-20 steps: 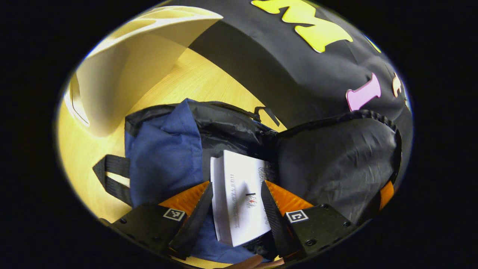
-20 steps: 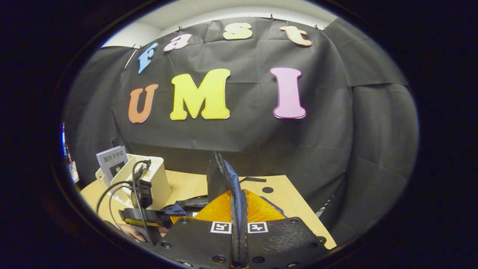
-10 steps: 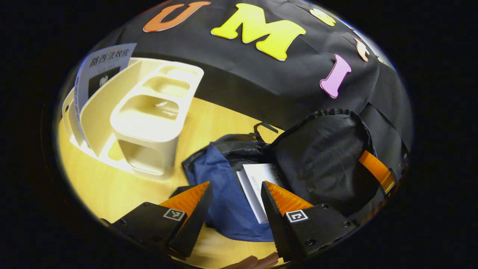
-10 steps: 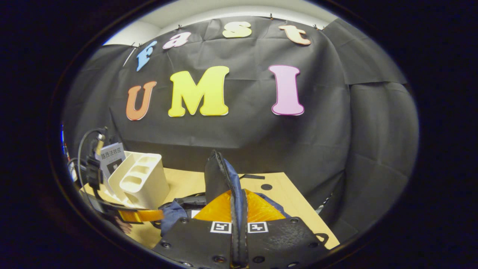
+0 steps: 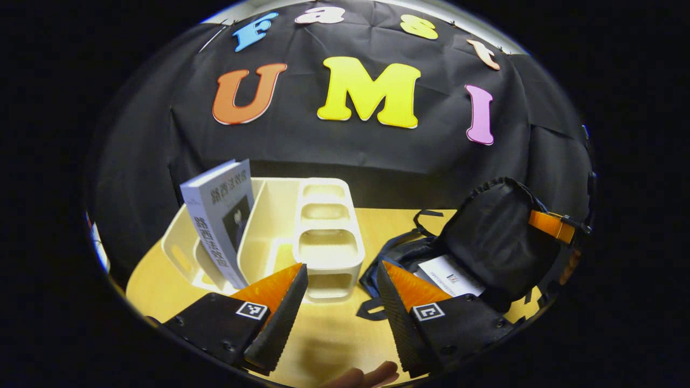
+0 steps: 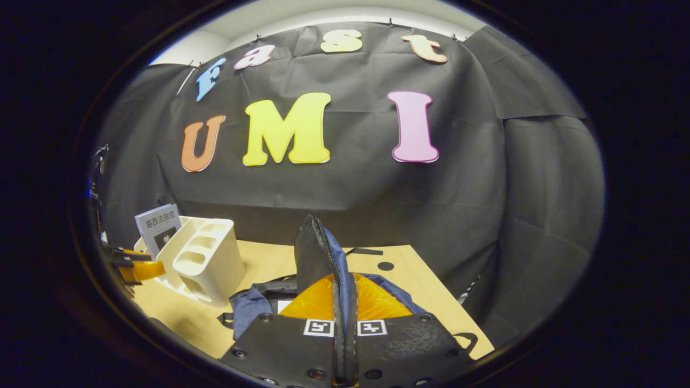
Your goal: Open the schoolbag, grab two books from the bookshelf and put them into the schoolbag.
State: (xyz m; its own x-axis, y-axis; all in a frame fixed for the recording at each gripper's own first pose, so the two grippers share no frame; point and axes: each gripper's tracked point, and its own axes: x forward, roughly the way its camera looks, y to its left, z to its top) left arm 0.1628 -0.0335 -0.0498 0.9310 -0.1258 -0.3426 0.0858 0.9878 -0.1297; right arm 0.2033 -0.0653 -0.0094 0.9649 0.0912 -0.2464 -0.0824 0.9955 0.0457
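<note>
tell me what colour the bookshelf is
Cream white; the bookshelf shows best in the left gripper view.

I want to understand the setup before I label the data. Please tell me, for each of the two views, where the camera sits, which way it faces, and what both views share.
Left gripper view: rides on the left gripper, open, facing the bookshelf with one book on the table; a fingertip shows at the bottom edge.
Right gripper view: rides on the right gripper, shut on the schoolbag flap, facing the booth wall.
Shared: the bookshelf, the book, the schoolbag with a white book inside, the table; each view catches the other gripper at its edge.
</note>
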